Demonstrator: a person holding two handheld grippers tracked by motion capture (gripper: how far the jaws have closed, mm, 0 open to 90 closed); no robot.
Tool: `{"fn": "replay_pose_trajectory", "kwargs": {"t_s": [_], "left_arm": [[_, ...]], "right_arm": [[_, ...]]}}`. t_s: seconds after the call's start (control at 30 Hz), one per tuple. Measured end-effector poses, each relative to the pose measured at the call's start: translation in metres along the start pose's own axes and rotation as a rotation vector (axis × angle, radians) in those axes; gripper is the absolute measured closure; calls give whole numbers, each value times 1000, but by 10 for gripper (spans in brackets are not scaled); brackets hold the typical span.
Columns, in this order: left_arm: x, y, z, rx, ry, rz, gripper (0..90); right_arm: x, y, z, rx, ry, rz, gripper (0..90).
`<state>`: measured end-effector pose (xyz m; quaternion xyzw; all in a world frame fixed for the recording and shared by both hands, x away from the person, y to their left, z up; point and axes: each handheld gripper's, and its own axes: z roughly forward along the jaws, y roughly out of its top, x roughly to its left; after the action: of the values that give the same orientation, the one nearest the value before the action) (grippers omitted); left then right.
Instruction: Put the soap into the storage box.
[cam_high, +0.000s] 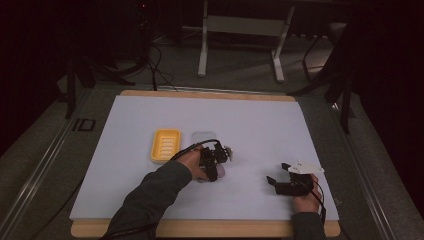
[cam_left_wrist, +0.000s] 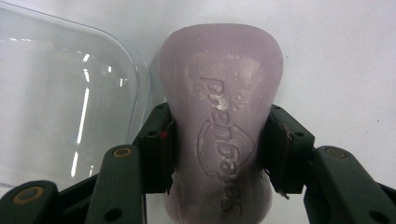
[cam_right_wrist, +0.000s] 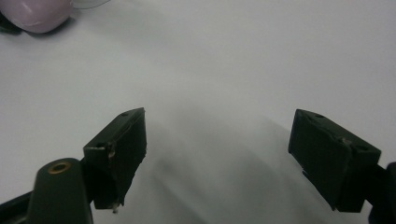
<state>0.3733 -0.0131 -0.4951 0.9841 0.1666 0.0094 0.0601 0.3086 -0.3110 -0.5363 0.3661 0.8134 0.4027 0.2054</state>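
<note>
One bar of pale purple soap (cam_left_wrist: 219, 130). One clear plastic lid (cam_left_wrist: 60, 93), just beside the soap. One yellow soap dish (cam_high: 165, 145) — ridged inside. Two hand-held grippers — left hand-held gripper (cam_left_wrist: 219, 154) clamped on the soap, right hand-held gripper (cam_right_wrist: 224, 158) with jaws spread and nothing between. One white sheet (cam_high: 250, 120) over one wooden tabletop (cam_high: 200, 228). Two sleeved forearms.
</note>
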Motion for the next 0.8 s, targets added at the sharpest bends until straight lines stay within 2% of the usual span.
{"fn": "replay_pose_trajectory", "kwargs": {"t_s": [0.8], "left_arm": [[10,-13,-19,-16,12,-44,499]], "right_arm": [[0,0,0,1,-1,-1,190]]}}
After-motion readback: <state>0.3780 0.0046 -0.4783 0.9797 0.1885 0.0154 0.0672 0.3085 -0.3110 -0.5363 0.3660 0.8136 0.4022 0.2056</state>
